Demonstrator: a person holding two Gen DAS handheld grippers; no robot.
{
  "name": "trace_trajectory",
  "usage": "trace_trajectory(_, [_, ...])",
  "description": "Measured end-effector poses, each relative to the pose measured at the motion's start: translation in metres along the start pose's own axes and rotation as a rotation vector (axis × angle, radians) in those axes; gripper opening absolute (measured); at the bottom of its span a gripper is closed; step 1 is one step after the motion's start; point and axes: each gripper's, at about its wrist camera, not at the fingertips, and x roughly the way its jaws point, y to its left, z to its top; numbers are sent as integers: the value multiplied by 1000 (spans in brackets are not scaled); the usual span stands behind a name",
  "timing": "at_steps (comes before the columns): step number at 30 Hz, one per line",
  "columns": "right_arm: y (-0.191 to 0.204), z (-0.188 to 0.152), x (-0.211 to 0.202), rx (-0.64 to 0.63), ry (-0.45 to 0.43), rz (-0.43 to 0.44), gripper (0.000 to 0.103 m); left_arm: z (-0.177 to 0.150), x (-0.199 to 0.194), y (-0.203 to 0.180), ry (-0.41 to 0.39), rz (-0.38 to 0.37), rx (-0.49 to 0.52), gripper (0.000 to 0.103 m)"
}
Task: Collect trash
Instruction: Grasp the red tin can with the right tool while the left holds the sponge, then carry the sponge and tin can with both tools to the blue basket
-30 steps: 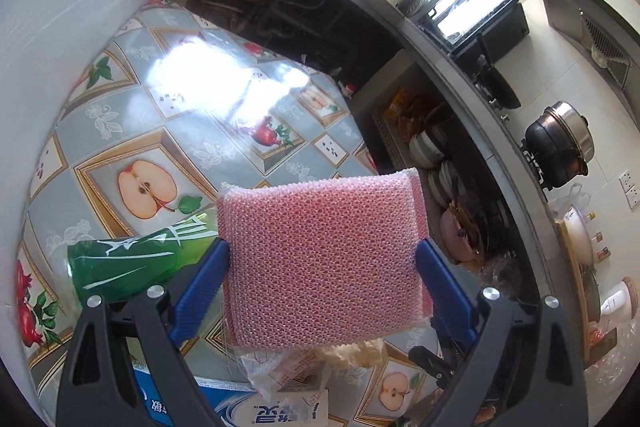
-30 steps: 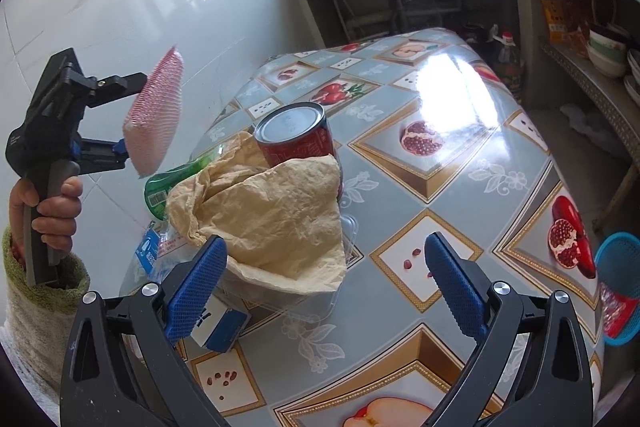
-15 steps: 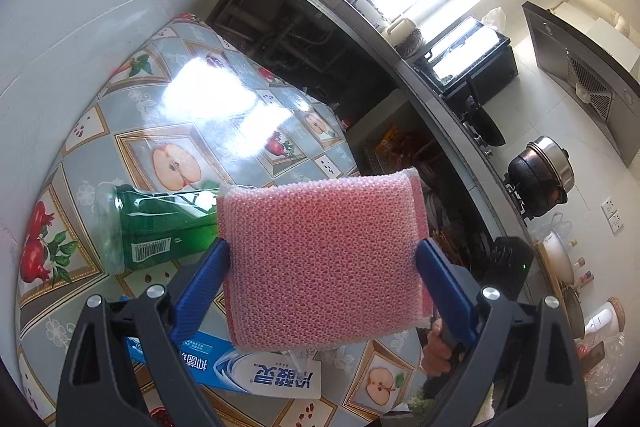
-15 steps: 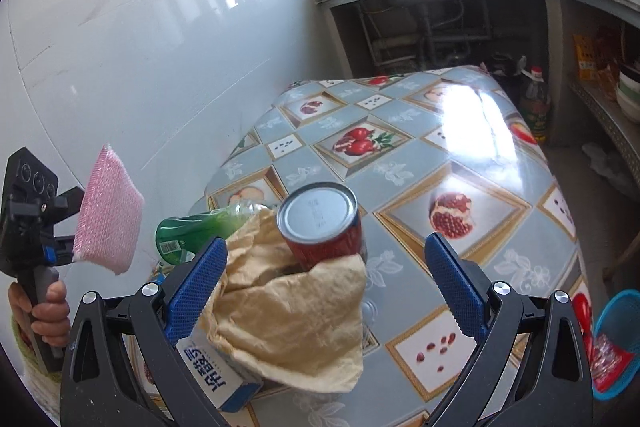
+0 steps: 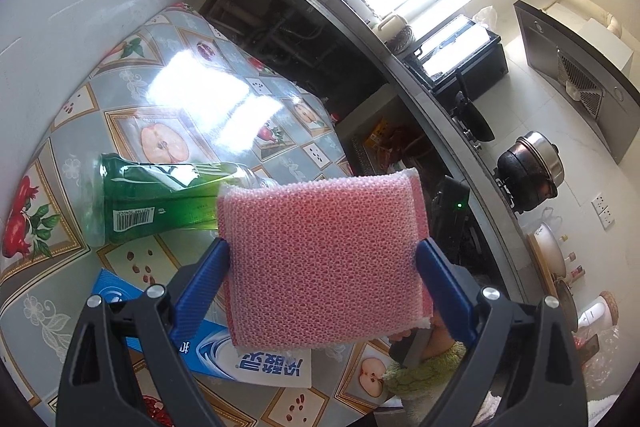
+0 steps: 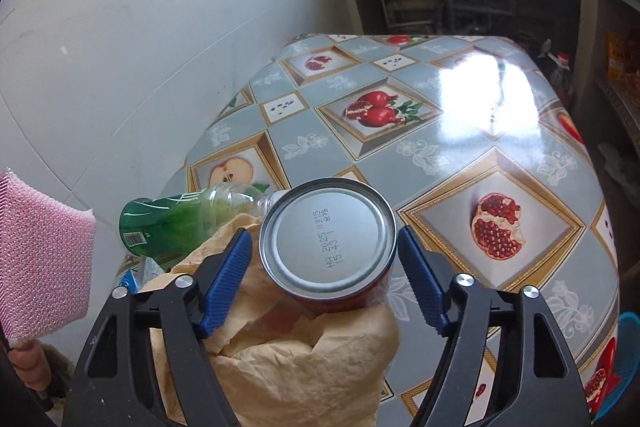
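Note:
My left gripper (image 5: pixel 322 267) is shut on a pink mesh sponge (image 5: pixel 324 259) and holds it in the air above the table; the sponge also shows at the left edge of the right wrist view (image 6: pixel 40 259). My right gripper (image 6: pixel 324 271) is open with its blue fingers (image 6: pixel 226 281) on either side of a red tin can (image 6: pixel 328 247) that stands on the table, not touching it. A crumpled tan paper bag (image 6: pixel 304 363) lies under and in front of the can. A green plastic bottle (image 5: pixel 160 203) lies on its side. A blue and white toothpaste box (image 5: pixel 224 351) lies near it.
The table (image 6: pixel 460 131) has a grey fruit-print cloth and stands against a white tiled wall (image 6: pixel 140 27). A blue basket (image 6: pixel 624 359) sits off the table's right edge. Kitchen counter and shelves (image 5: pixel 400 75) run beyond the table, with pots (image 5: pixel 532 175).
My right gripper has moved forward and down over the can, so its fingers now flank it. My left gripper has drawn back and up with the sponge, showing more of the bottle and box.

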Motion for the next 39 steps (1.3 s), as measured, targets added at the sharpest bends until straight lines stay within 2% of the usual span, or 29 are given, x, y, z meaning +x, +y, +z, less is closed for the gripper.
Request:
trace_trajectory(4, [-3,1,-1,20,-18,-1,64,1,-1,0,-8,-4,0,92])
trace_trajectory(10, [-7,5,-20,30,-101,-28,64,3,0,0,-16,-14,-9,92])
trace_trajectory(23, [-35,6,-117,111,-343,-16,64,11,1,-25,-25,-57,27,92])
trace_trajectory(28, [-47,-16,-152,176,-365,-4,64,9,8,-45,-5,-96,54,92])
trace_trajectory(33, [-54,-51,-186,206,-391,-64,64,3,26,-68,47,-134,81,92])
trace_trajectory(39, [-82,-86,-224,288,-428,-126,64,-12,61,-109,133,-187,124,92])
